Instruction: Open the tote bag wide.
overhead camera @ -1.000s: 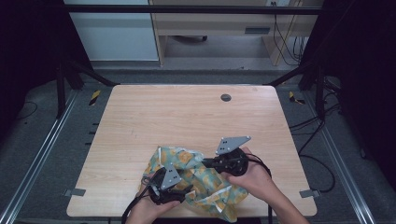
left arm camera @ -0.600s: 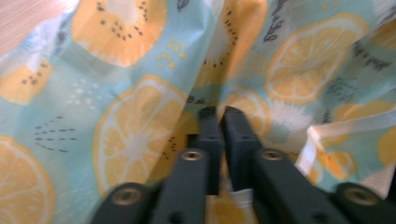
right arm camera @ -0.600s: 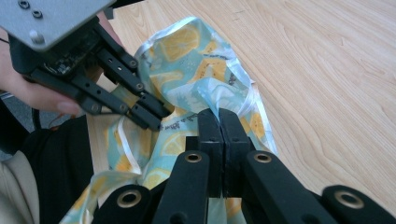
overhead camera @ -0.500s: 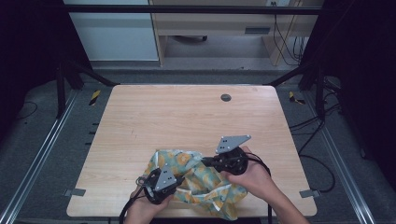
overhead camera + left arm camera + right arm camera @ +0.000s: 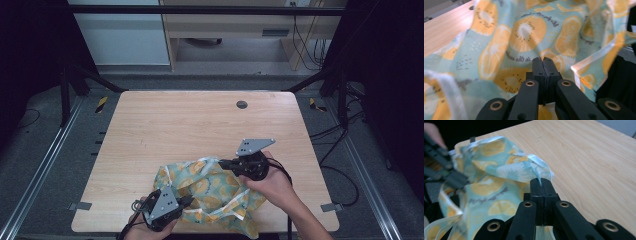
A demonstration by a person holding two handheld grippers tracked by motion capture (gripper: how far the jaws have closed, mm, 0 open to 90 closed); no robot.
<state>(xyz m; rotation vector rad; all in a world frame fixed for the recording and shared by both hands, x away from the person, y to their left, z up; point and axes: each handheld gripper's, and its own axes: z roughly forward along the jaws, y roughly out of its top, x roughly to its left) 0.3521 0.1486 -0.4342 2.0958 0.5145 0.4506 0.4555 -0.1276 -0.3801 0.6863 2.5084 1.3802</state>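
1. Pale wood table fills the middle of a dark-framed cell, with a small round grommet near its far edge and most of its surface bare.
2. At the near left edge, the left gripper is held low over the table lip; in its own view the jaws are pressed together with a fold of cloth pinched between them.
3. Between the two hands lies the fruit-print cloth, teal with orange and lemon slices and a white hem, crumpled and partly lifted at the near centre of the table, one corner hanging over the near edge.
4. To the right, the right gripper points leftward at the cloth's upper edge; its jaws are also pressed together, nipping the white hem where it bunches.
5. Judged from its folds and droop, the cloth is light, thin and limp, unlikely to be fragile. It will sag between holds and may slide out of a shallow pinch.
6. The hem and corners look like the best places to grip, well apart, so the fabric spreads under gentle tension.
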